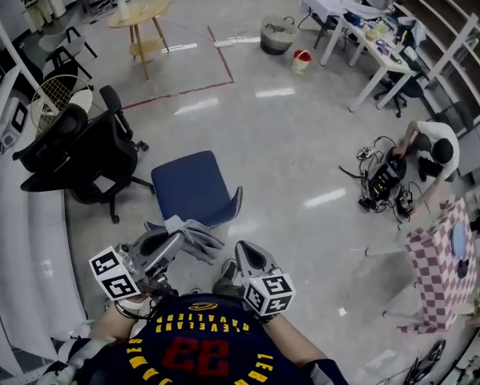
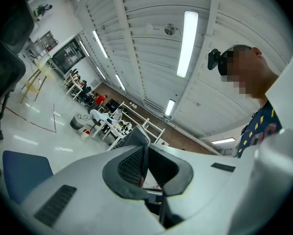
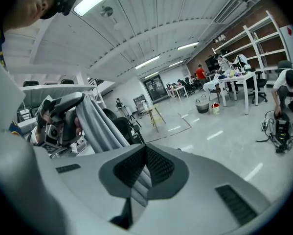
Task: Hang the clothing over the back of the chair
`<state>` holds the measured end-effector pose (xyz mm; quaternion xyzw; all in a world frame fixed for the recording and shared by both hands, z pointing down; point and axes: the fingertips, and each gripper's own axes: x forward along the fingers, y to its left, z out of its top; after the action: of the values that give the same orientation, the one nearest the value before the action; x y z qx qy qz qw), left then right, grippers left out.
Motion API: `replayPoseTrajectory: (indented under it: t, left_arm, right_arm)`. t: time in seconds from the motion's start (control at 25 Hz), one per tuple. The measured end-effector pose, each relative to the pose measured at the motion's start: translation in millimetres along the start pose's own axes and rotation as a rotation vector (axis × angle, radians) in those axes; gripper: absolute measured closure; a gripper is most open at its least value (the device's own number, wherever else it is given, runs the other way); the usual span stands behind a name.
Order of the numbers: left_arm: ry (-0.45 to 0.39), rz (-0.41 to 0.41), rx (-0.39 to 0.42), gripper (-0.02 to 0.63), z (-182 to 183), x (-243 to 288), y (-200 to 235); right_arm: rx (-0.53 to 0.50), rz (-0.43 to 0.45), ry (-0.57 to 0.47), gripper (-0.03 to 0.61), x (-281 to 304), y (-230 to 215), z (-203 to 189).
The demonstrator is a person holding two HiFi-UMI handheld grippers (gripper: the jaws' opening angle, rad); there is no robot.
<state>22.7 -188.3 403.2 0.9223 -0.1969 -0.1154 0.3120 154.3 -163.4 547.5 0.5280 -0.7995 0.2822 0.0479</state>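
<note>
Open floor (image 1: 288, 151) round blue chair (image 1: 193, 187), L fingers (image 1: 155, 251), R fingers (image 1: 252, 259) both clamped on clothing (image 1: 195, 237)

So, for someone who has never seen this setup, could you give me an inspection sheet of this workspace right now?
Surface: glossy grey floor with red tape lines.
Job's things: grey cloth garment, not yet on the blue padded chair ahead.
Clutter: grey woven basket, small red bucket, pink-and-white checked cloth.
Grippers: left gripper and right gripper both shut on the garment, held between them.
Cables: black cable tangle beside a crouching person.
Surroundings: black office chairs, round wooden table, long white tables.
</note>
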Motion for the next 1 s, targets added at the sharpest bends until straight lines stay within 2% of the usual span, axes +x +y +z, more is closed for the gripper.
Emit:
replayPoseTrajectory:
  t: [0.28,0.52,0.84,1.0]
  left_arm:
    - [0.023,0.099,0.011,0.603,7,33,59]
    - [0.052,0.171,-0.007,0.603,24,35,125]
    - [0.178,0.187,0.023,0.603,17,34,202]
    - [0.236,0.187,0.01,0.603,7,43,236]
  right_arm:
    - [0.026,0.005,0.007,0.571,17,-30,16]
    - [0.062,-0.074,-0.02,0.571,18,-48,30]
    - [0.084,-0.168,-0.055,0.569,17,-46,33]
    - [0.104,-0.225,-0.052,0.569,11,-51,26]
